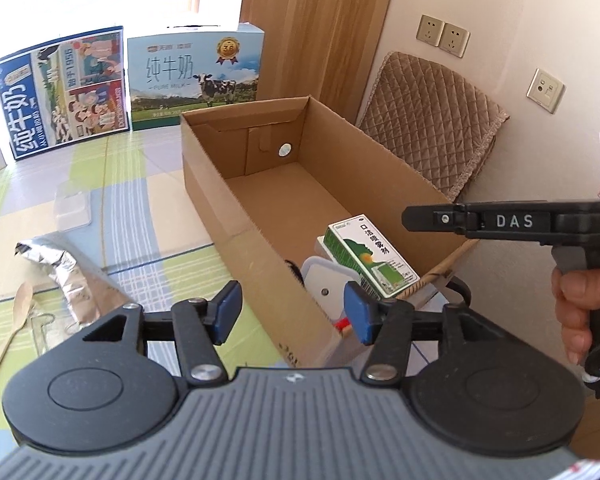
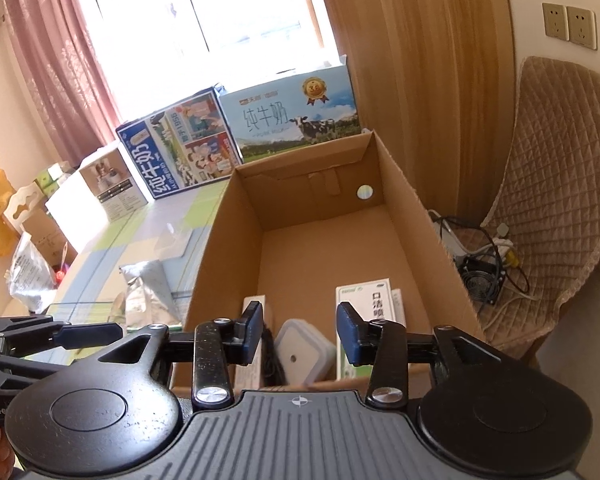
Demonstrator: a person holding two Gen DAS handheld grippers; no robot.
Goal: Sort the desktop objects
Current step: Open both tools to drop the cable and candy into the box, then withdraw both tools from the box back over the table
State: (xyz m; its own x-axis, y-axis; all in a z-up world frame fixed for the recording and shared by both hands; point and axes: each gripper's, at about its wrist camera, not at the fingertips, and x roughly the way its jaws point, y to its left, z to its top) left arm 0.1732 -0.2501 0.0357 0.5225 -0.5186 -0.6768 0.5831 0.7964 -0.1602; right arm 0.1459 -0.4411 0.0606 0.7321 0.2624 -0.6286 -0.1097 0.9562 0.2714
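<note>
- Right now my left gripper (image 1: 292,316) hangs over the near left wall of the cardboard box (image 1: 236,184), its blue pads apart with nothing between them.
- My right gripper (image 2: 300,330) points down into the same box, jaws parted and empty.
- Inside, at the near end, I see a green-and-white carton (image 1: 370,258) leaning against the right wall, a white lidded container (image 2: 302,354) beside it, and a pale flat box (image 2: 249,364) along the left wall.
- On the checked tablecloth (image 1: 148,216) left of the box lie a crumpled foil bag (image 1: 66,272), a wooden spoon (image 1: 14,320) and a clear plastic lid (image 1: 72,208).
- Two milk cartons (image 1: 198,74) stand at the table's far end.
</note>
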